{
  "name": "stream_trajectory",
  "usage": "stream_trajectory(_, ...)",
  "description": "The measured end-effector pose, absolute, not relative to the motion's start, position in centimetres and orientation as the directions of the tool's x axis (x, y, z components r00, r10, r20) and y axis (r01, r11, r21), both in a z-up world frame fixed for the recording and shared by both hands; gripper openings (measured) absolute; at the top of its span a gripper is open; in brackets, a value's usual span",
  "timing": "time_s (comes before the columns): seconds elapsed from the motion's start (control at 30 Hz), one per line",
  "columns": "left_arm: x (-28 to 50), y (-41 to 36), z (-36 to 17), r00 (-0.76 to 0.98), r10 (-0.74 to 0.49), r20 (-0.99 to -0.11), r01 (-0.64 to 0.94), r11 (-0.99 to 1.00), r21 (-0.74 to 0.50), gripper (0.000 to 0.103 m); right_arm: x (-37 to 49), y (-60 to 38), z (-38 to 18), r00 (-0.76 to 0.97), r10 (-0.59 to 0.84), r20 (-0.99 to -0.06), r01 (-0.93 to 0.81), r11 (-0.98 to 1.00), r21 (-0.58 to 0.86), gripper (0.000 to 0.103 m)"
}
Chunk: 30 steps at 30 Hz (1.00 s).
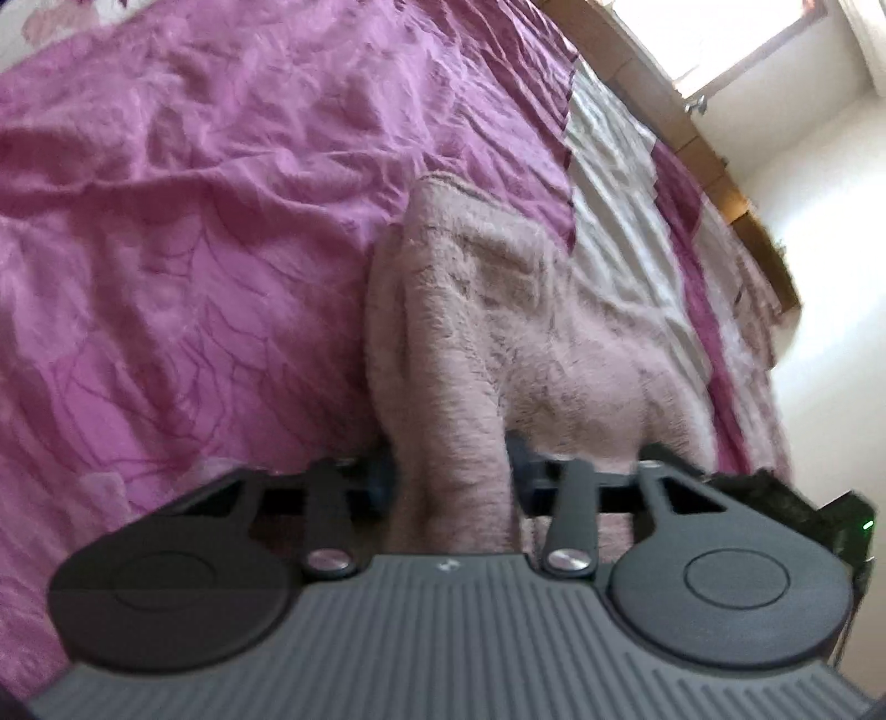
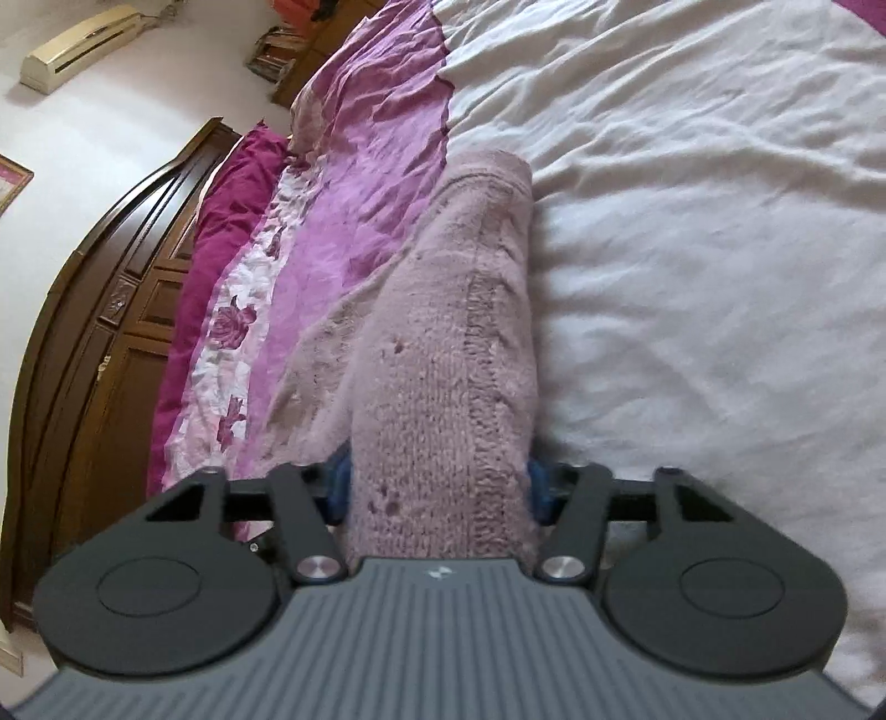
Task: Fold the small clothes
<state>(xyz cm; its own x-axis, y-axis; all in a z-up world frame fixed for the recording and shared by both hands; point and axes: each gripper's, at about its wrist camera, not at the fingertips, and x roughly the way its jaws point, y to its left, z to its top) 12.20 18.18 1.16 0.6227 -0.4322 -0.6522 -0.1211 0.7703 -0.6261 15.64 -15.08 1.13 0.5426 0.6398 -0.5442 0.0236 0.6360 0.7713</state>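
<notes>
A pale pink knitted garment [image 1: 498,310] lies on the bed and runs into my left gripper [image 1: 451,476], which is shut on a bunched edge of it. The blue fingertips [image 1: 382,482] are mostly hidden by the fabric. In the right wrist view the same pink knit [image 2: 443,354] stretches away from my right gripper [image 2: 440,487], which is shut on its near end. The blue pads [image 2: 338,487] press the knit from both sides. The garment is lifted at both held ends and drapes toward the bed.
The bed has a crumpled purple-pink bedspread [image 1: 194,194] and a white sheet [image 2: 692,249]. A dark wooden headboard [image 2: 83,332] and magenta pillow [image 2: 221,232] stand at the left. A window [image 1: 747,50] and white wall lie beyond the bed edge.
</notes>
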Motion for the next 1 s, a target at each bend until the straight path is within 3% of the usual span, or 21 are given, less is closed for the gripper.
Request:
stream_trajectory(0.27,10.2,17.3,4.3,0.637,-0.516,-0.573,-0.071,0.701,-0.710,0.028,14.1,-15.7,7.5,0.569,0.665,-0.483,-0.065,0.622,0.780,0.048)
stream_trajectory(0.5,6.5,12.7,6.4,0.586,-0.599,-0.546,0.022,0.685,-0.728,0.028,9.2,-20.5,12.3,0.577,0.636,-0.512,-0.078,0.667,0.741,0.048)
stream_trajectory(0.63,4.5,9.6,5.4,0.544,-0.603,-0.583,0.075,0.727,-0.682,0.028,5.3,-23.7,11.1,0.578,0.605,-0.548,-0.043,0.693,0.719,0.048)
stream_trajectory(0.83,2.9,6.8,2.8,0.539,-0.492,-0.683,0.109,0.845,-0.523,0.034,2.6,-25.6,5.0,0.547,0.532,-0.646,0.042,0.754,0.656,0.053)
stream_trajectory(1.0,2.6,6.3,2.6,0.568,-0.436,-0.698,0.125,0.884,-0.451,0.046,1.5,-26.6,2.4,0.590,0.541,-0.599,0.064,0.708,0.703,0.061)
